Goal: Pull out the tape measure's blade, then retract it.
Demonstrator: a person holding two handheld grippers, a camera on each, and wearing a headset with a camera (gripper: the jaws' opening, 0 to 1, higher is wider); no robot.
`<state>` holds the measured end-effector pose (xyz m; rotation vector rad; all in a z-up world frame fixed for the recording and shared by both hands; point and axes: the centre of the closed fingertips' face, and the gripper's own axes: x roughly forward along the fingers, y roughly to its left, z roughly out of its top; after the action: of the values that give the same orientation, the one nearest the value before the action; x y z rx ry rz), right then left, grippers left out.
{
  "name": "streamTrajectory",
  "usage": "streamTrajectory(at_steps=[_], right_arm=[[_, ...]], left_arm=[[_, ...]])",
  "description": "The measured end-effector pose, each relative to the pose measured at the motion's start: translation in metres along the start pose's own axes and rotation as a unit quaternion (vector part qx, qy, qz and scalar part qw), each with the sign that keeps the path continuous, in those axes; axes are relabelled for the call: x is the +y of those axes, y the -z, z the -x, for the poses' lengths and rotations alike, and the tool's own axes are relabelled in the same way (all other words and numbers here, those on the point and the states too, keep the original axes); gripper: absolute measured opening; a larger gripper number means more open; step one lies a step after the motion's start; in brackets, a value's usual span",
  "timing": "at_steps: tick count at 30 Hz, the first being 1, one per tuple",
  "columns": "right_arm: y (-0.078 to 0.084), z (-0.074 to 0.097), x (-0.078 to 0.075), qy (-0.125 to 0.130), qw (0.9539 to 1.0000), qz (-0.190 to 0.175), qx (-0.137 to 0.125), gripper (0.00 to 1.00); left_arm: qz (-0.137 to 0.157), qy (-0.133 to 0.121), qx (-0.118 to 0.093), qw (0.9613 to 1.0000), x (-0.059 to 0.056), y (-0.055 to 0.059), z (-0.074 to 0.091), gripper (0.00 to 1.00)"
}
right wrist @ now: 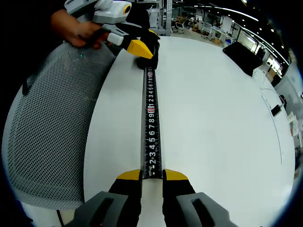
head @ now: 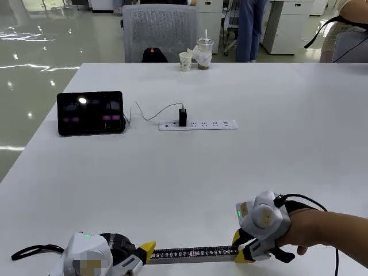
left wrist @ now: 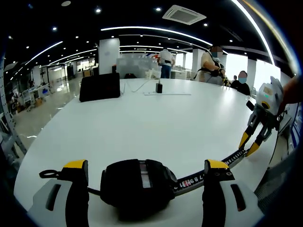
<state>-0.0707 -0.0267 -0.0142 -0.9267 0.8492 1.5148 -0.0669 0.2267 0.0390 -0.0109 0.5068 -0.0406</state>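
Holding the blade: the right gripper [right wrist: 152, 176] is clenched on the free end of the blade [right wrist: 151, 123], out to the right of the case, probably so the end cannot snap back.
Case: the black tape measure case [left wrist: 137, 187] sits on the white table [head: 230, 172], close to its near edge.
Left gripper: the left gripper [left wrist: 144, 165] is released, its jaws wide on either side of the case with a gap showing on both sides. It seems to fence the case in rather than squeeze it.
Blade: lies flat on the table, numbers up, running from the case to the right gripper.
Stage: the pull looks done or nearly done, and retracting likely comes next.
Beyond the case: a tablet [head: 91, 112] and a power strip [head: 198, 124], well apart from it.
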Motion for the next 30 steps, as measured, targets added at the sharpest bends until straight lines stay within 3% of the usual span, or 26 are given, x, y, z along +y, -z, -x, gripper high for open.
streamTrajectory(at_steps=[5, 9, 12, 16, 23, 30], right_arm=[[0.000, -0.001, 0.002, -0.002, 1.0000, 0.000, 0.003, 0.12], [0.001, -0.001, 0.002, -0.003, 0.9996, 0.025, 0.012, 0.12], [0.001, -0.001, 0.001, -0.001, 0.9999, -0.003, 0.013, 0.11], [0.001, -0.001, 0.001, 0.000, 0.9998, -0.005, 0.017, 0.11], [0.001, -0.002, 0.000, 0.005, 0.9994, -0.024, 0.025, 0.11], [0.001, -0.003, -0.002, 0.004, 0.9993, -0.030, 0.023, 0.11]], left_arm=[[-0.005, 0.002, -0.004, 1.0000, -0.001, -0.001, -0.001, 0.96], [-0.006, -0.001, -0.006, 1.0000, 0.000, -0.001, -0.001, 0.92], [0.005, -0.001, 0.008, 1.0000, 0.000, 0.006, -0.002, 0.89], [0.002, -0.013, 0.021, 0.9997, 0.005, 0.011, -0.004, 0.84], [0.010, -0.015, 0.024, 0.9995, 0.007, 0.014, -0.005, 0.77], [0.042, -0.017, 0.037, 0.9983, 0.009, 0.019, -0.004, 0.71]])
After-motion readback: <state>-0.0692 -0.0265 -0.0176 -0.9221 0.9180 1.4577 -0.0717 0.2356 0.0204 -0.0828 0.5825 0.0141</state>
